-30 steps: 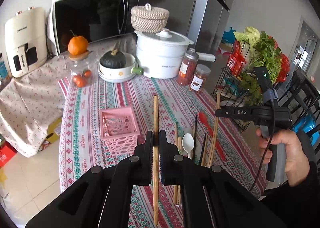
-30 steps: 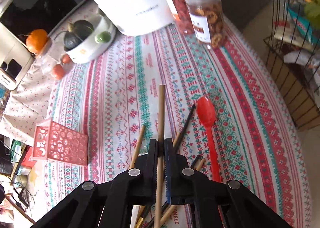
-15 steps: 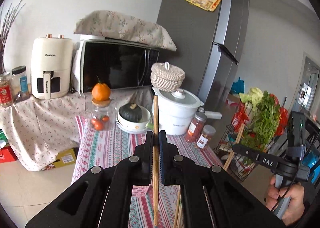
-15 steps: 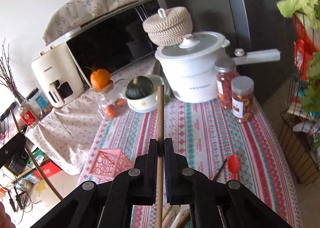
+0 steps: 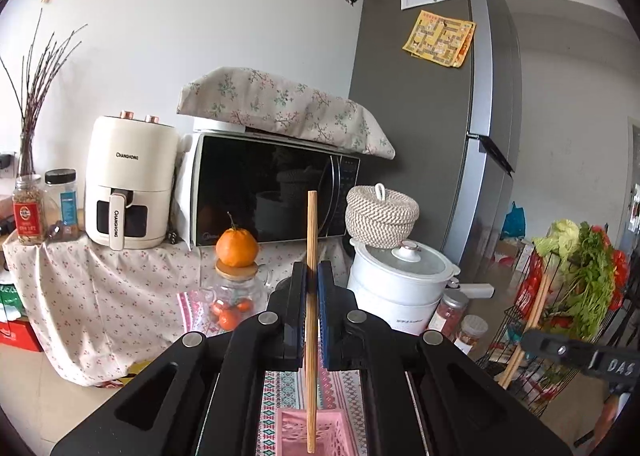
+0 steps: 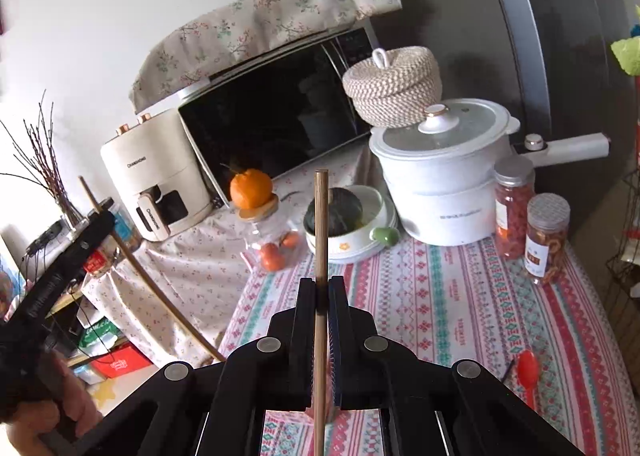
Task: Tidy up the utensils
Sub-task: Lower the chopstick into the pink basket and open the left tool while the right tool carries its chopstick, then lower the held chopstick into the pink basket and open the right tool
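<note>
Chopstick (image 6: 321, 224) in right claw (image 6: 321, 288)

Both chopsticks (image 5: 311, 256) (image 6: 321, 224) lifted clear of the table (image 6: 460, 296).

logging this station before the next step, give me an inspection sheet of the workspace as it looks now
surface: table under a striped patterned cloth.
job's things: pink basket below the left chopstick; red spoon on the cloth.
clutter: white pot, two jars, squash bowl, orange on a glass jar.
grippers: left gripper shut on a chopstick; right gripper shut on another chopstick.
cables: nothing seen.
surroundings: microwave, air fryer, fridge, vegetable rack.
</note>
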The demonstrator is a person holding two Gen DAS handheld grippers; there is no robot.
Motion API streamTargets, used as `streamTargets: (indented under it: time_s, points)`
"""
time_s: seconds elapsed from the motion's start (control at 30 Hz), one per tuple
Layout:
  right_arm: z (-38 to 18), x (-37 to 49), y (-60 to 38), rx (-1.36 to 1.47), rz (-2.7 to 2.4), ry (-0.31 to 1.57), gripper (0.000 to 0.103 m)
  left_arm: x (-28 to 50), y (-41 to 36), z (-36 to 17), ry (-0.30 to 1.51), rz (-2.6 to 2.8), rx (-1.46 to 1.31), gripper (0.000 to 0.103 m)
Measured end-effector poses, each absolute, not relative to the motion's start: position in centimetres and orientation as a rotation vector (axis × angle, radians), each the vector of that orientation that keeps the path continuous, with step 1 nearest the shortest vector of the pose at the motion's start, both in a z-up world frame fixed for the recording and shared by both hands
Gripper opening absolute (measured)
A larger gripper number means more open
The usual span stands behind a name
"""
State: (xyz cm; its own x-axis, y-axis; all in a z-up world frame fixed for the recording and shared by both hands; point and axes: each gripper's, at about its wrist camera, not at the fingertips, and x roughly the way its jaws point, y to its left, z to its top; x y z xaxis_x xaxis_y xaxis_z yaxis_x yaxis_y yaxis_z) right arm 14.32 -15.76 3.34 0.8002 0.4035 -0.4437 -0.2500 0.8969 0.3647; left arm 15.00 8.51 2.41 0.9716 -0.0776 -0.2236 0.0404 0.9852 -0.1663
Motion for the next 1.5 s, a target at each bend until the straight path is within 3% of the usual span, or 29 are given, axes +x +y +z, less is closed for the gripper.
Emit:
streamTargets:
  time_s: [0.47,0.5,0.53,0.6,0.7,0.93,1.13,1.5]
  points:
    - [2.2,15.5,-13.3,0.280,0.373,0.541,0.005,20.4,9.5,-4.5,0.423,-0.074,-0.196,0.007]
    - [2.2,15.5,-13.2,0.278,0.375,0.535,0.005,20.7,9.7,-4.6,0.450,-0.083,-0.213,0.016]
    - [2.4,15.6,-13.0,0.276,0.377,0.528,0.005,20.9,9.9,-4.8,0.478,-0.080,-0.228,0.035]
    - [2.7,15.7,-12.7,0.278,0.379,0.515,0.005,20.5,10.5,-4.5,0.489,-0.070,-0.255,0.056]
    - [3.3,16.2,-12.5,0.295,0.381,0.496,0.005,19.5,10.9,-3.4,0.508,-0.054,-0.240,0.058]
    - [3.5,18.3,-11.6,0.336,0.379,0.454,0.005,17.0,11.7,-2.8,0.697,0.073,-0.146,0.081]
    - [1.8,20.1,-9.8,0.297,0.353,0.467,0.005,15.0,12.5,-5.9,0.845,0.062,-0.198,0.084]
    - [-2.9,22.7,-7.0,0.196,0.326,0.625,0.005,16.2,12.6,-8.2,0.931,0.051,-0.223,0.084]
